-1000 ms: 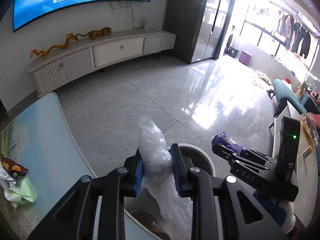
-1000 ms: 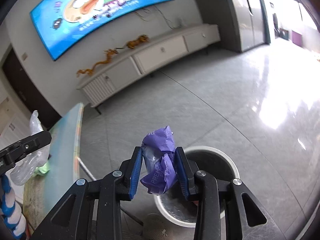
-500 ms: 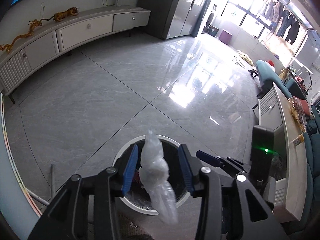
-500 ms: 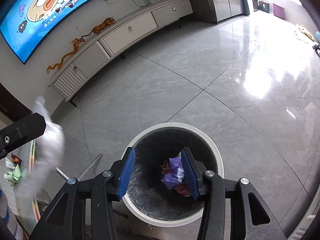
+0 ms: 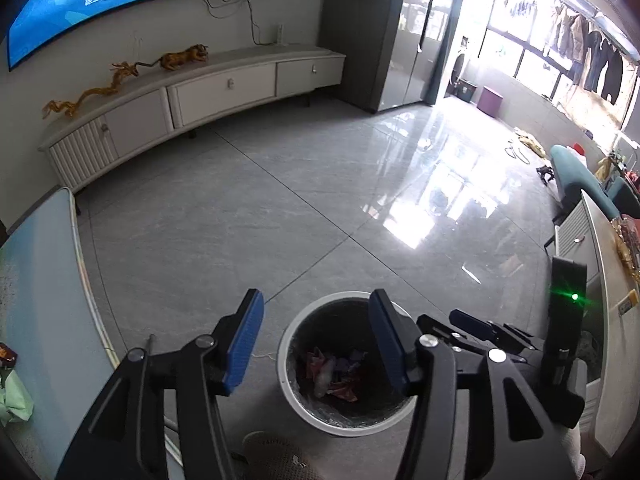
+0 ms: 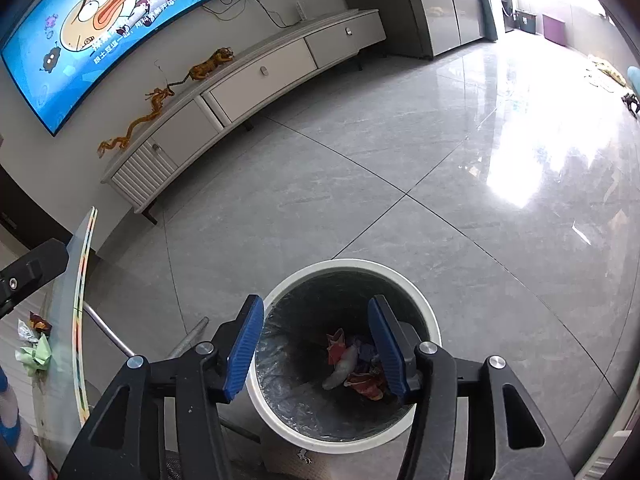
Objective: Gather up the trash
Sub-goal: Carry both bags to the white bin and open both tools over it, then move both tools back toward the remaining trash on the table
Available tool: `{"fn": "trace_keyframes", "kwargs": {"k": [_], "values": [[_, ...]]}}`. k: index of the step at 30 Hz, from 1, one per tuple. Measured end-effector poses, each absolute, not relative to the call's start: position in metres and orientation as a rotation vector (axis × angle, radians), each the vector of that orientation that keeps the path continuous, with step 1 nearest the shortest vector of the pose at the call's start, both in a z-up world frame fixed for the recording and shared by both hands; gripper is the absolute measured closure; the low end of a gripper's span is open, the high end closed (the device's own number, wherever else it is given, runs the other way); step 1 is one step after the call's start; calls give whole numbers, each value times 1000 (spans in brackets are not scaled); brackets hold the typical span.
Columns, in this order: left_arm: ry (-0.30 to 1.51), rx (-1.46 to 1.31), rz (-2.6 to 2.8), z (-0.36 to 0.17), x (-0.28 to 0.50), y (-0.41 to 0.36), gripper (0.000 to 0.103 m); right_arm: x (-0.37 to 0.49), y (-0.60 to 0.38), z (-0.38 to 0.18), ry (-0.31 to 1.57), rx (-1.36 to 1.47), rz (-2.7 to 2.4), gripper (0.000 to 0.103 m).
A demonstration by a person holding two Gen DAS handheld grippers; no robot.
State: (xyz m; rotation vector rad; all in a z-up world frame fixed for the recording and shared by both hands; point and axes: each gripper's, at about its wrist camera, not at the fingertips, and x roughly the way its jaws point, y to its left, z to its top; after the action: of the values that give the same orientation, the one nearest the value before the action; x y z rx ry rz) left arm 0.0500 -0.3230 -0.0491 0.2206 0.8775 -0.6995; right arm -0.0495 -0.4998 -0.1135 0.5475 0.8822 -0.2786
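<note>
A white round bin (image 5: 298, 402) (image 6: 400, 276) with a dark liner stands on the grey floor under both grippers. Crumpled wrappers (image 5: 334, 372) (image 6: 354, 364), red, purple and clear, lie at its bottom. My left gripper (image 5: 316, 336) hangs over the bin's left rim, jaws still opening, nothing between them. My right gripper (image 6: 316, 344) is straight above the bin, jaws also opening and empty. In the left wrist view the right gripper (image 5: 480, 332) shows over the bin's right side. More trash, a green paper (image 5: 14, 398) (image 6: 36, 354) and a dark wrapper (image 5: 6, 354) (image 6: 38, 322), lies on the table at left.
The pale blue table (image 5: 44, 264) (image 6: 82, 280) curves along the left, its metal legs (image 6: 108, 334) near the bin. A long white TV cabinet (image 5: 192, 96) stands against the far wall. A white sideboard (image 5: 600, 280) is at the right. A slipper (image 5: 276, 456) lies below the bin.
Both grippers came over the bin and opened. The clear plastic bag fell from the left and the purple wrapper from the right, and both now lie in the bin.
</note>
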Motion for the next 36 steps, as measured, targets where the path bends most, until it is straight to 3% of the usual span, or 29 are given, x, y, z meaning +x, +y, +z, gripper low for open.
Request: {"fn": "trace_keyframes", "kwargs": {"k": [8,13,36], "values": [[767,227,-572,-24,33,-281,48,-49,-477,-83,829,498,-239,47],[721,215,-500,-12,24,-246,40,-46,-460,-66,800,469,-212,45],[610,112,-271,27,-2,-109,40,-37,-379,-11,736,323,-90,43]]}}
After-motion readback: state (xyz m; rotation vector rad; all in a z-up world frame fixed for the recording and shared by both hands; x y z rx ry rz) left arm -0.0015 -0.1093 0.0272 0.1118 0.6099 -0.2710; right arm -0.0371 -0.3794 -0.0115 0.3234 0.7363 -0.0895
